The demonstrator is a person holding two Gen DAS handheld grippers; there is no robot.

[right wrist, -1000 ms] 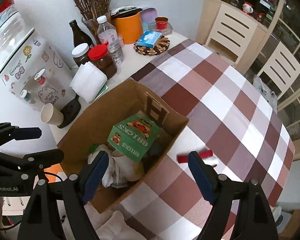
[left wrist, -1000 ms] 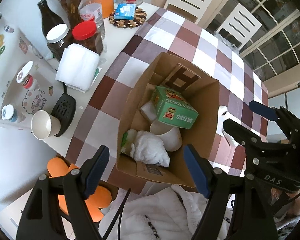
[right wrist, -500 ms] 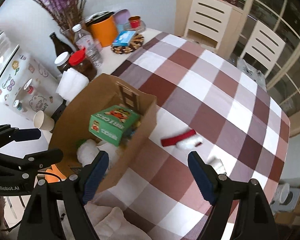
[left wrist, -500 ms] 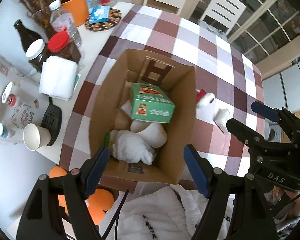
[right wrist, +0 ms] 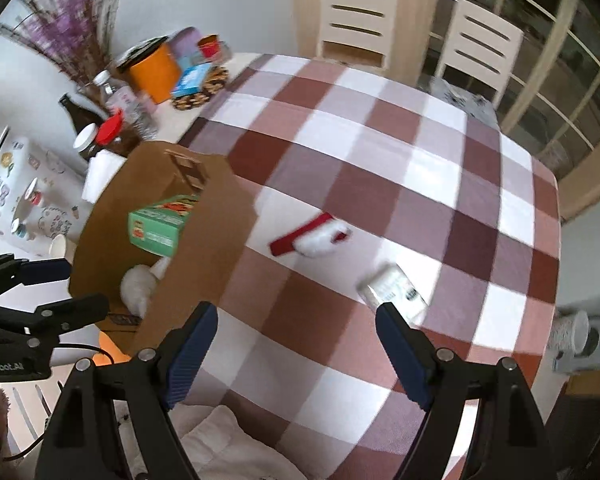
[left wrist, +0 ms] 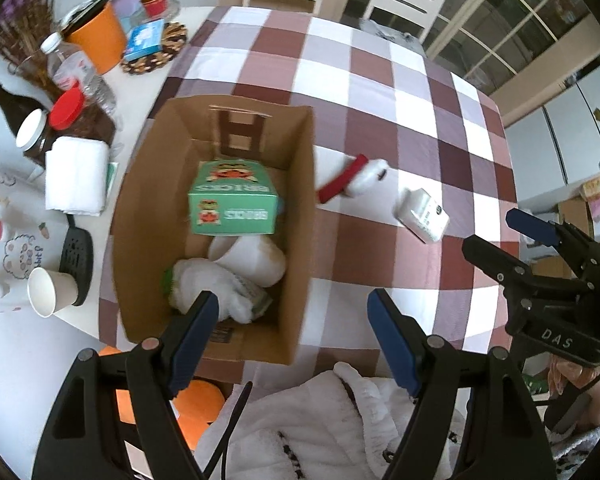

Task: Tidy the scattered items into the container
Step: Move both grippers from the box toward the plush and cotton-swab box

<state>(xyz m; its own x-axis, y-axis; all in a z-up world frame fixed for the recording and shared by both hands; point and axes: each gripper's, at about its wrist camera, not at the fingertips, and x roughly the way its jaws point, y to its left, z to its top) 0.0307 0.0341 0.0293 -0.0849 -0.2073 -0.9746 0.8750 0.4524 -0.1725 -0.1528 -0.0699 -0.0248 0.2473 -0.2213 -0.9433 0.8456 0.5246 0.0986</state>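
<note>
1. The left gripper hung above the near end of the cardboard box. Its jaws were wide open and held nothing.
2. The right gripper was over the checked tablecloth, near the table's front edge. Its jaws were wide open and empty too, probably ready for the next pick.
3. The box stood at the left side of the cloth. Its top was open, so things could drop in.
4. Inside lay a green BRICKS box, a white cup on its side and a white fluffy cloth.
5. Two things were not in the box yet. A red and white Santa hat lay just right of the box. A small white packet lay nearer the right gripper.
6. I think most of the tidying was done.
7. Bottles and jars stood by the far left edge. They did not look like part of the job.
</note>
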